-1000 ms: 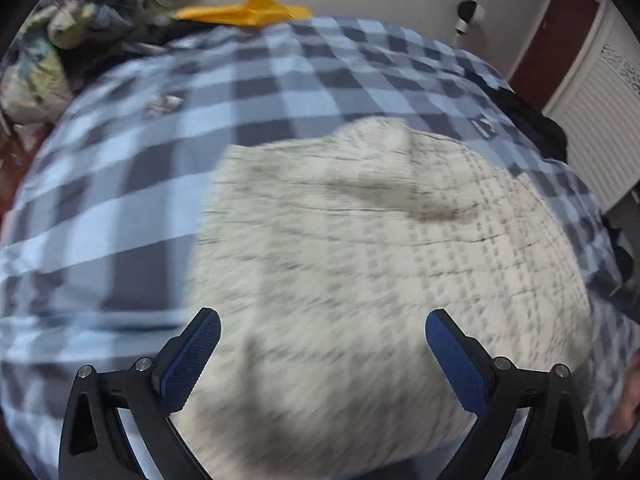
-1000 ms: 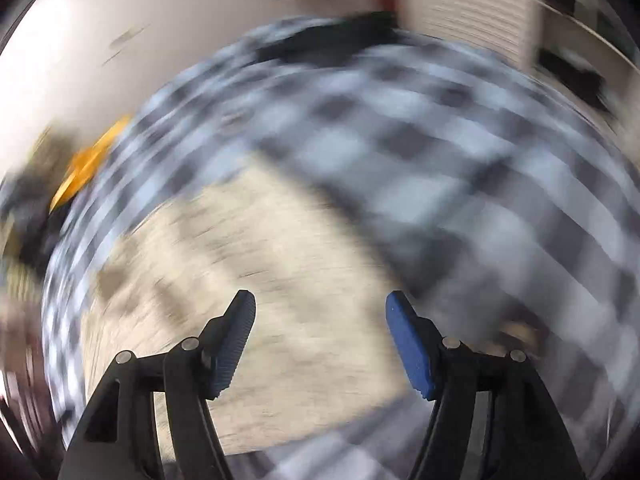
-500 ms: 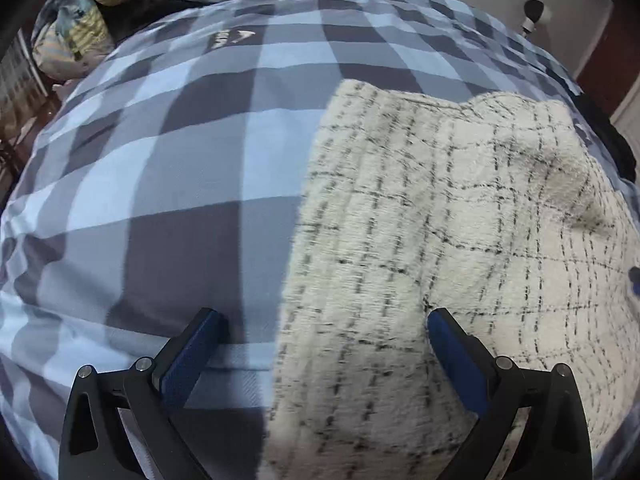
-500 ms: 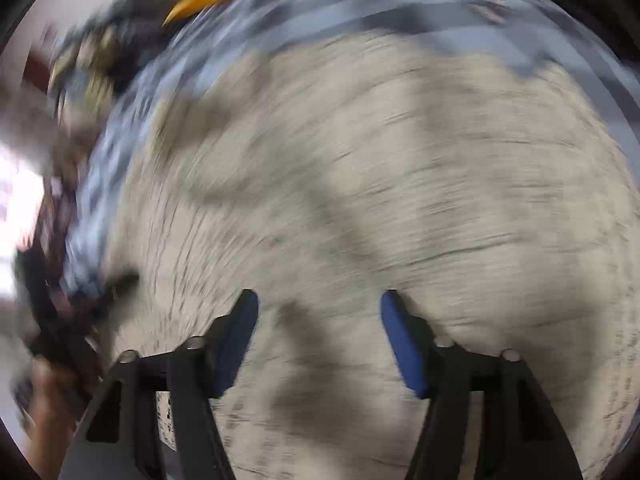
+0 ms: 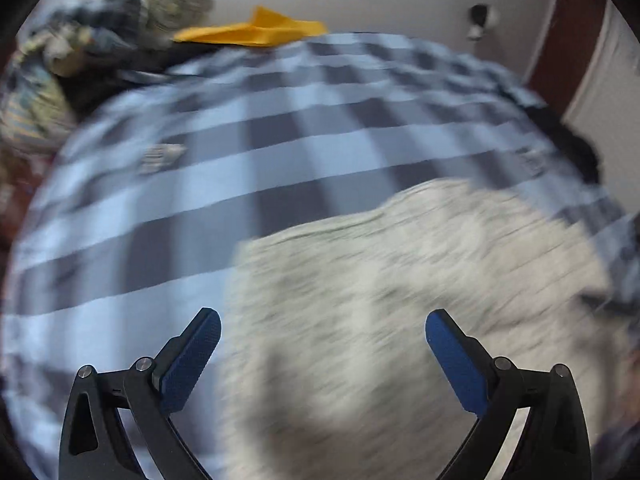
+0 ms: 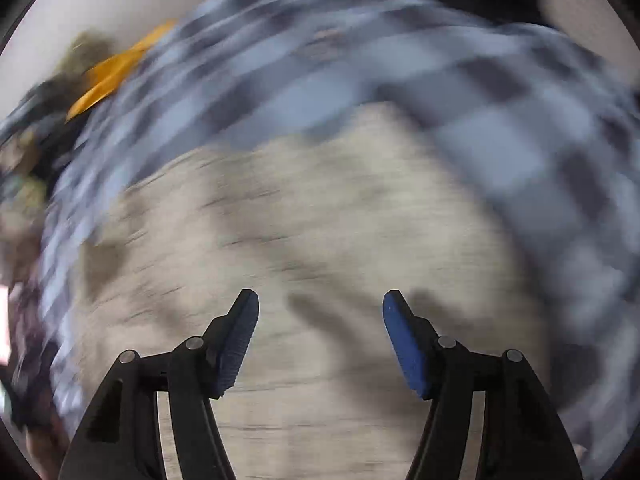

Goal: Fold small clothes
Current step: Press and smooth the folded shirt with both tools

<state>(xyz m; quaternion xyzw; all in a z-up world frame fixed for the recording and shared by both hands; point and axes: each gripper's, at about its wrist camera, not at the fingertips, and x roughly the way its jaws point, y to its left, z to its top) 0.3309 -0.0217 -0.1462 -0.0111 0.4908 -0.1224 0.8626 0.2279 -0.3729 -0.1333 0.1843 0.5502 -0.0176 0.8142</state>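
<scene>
A cream garment with thin dark checks [image 5: 392, 304] lies spread on a blue and grey checked bedspread [image 5: 248, 184]. My left gripper [image 5: 323, 330] hovers open over the garment's left edge, its left finger above the bedspread and its right finger above the cloth. In the right wrist view the same cream garment [image 6: 320, 240] fills the middle, and my right gripper [image 6: 320, 312] hangs over it with its jaws opening and nothing between them. Both views are blurred by motion.
A yellow cloth [image 5: 256, 32] and a heap of mixed clothes [image 5: 60, 64] lie at the bed's far left. A dark item [image 5: 568, 140] sits at the bed's right edge. A brown door [image 5: 576, 28] stands in the back right wall.
The left wrist view has swung back, so the garment sits lower and more to the right, with the far wall visible again. The right wrist view has pulled back, showing bedspread around the garment.
</scene>
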